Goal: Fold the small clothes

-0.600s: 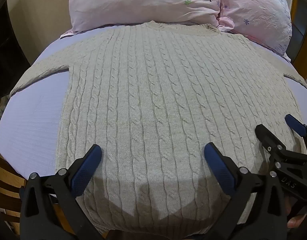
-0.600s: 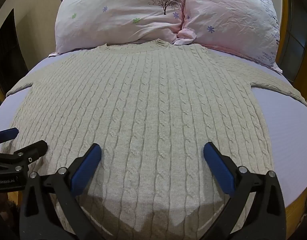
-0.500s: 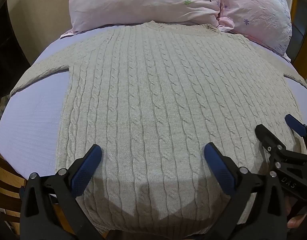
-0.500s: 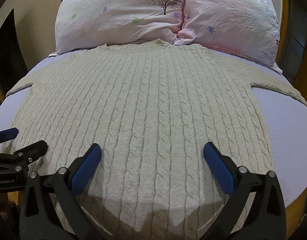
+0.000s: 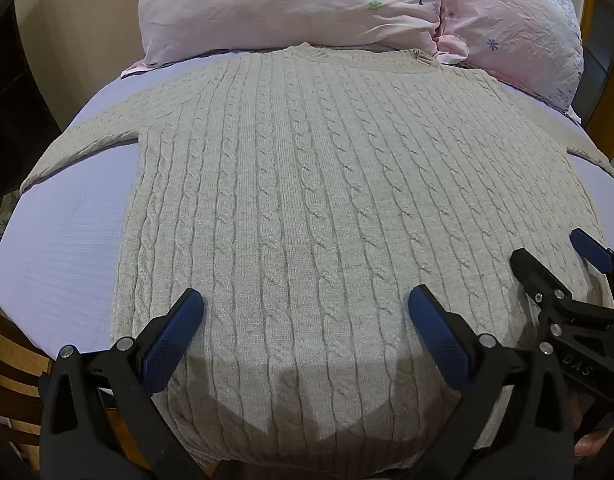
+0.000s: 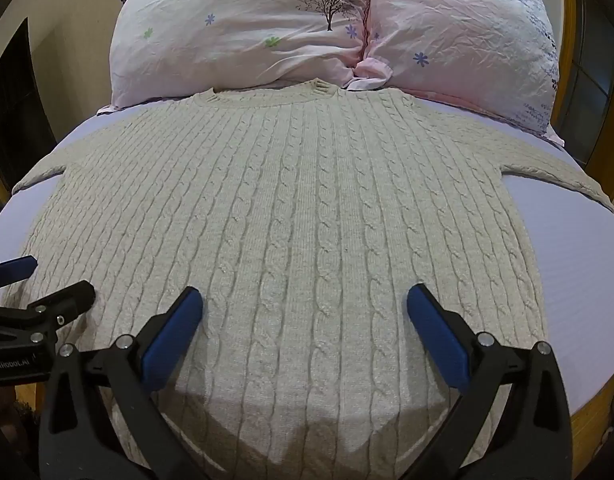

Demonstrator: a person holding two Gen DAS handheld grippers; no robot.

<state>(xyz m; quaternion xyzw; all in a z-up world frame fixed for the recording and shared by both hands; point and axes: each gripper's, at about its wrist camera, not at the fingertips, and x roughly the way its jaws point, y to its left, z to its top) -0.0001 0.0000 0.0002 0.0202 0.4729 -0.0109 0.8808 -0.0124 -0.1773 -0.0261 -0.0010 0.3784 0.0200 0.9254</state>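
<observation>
Ahead of both my grippers the bed [image 5: 67,248] carries everything, its lilac sheet bare to the left of my left gripper [image 5: 305,320] and to the right of my right gripper [image 6: 305,316]. The sweater [image 5: 327,200], cream cable knit, lies flat and face up on it, collar at the far end, hem nearest me and running under my fingers, one sleeve stretched out to each side. Beyond the collar two pink pillows [image 6: 347,28] lean side by side, printed with small flowers and a bare tree; the collar just touches them. Wooden bed-frame parts show at the edges, past the sheet. Nothing lies between my fingers and the knit. My left gripper is spread wide and grips nothing, hovering over the hem left of centre; my right gripper is equally wide, empty, over the hem right of centre. Each shows in the other's view: the right one at the lower right of the left view, stamped "DAS" [image 5: 575,364], the left one at the lower left of the right view, marked "GenRobot.AI" [image 6: 11,365]. Set against half a second ago, I see no change: sweater, pillows and both grippers sit in the same places with the same wide gap.
</observation>
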